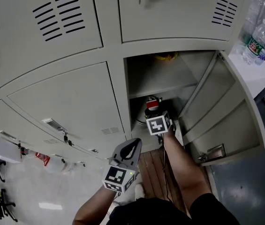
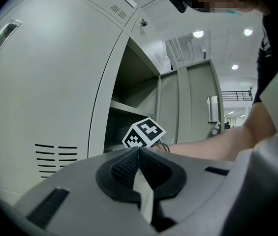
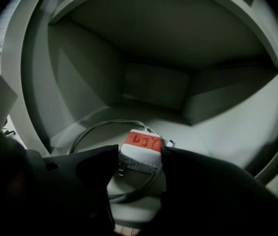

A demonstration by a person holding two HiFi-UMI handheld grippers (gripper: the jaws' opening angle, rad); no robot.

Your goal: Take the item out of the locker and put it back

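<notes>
The item is a white charger (image 3: 139,151) with a red label on top and a grey cable (image 3: 99,129) looped round it. It lies on the floor of the open locker's lower compartment (image 3: 212,136). My right gripper (image 3: 139,162) reaches into that compartment, jaws spread wide with the charger between them; I see no firm squeeze on it. From the head view, the charger's red top (image 1: 152,103) shows just past the right gripper (image 1: 155,112). Outside the locker, my left gripper (image 1: 133,145) hangs low, shut and empty; its tips (image 2: 139,154) meet.
The locker door (image 1: 238,109) stands swung open to the right. A yellow object (image 1: 166,56) lies on the shelf above. Water bottles (image 1: 258,41) stand at the upper right. Keys (image 1: 65,138) hang in the closed lockers on the left. A wooden floor strip (image 1: 152,168) lies below.
</notes>
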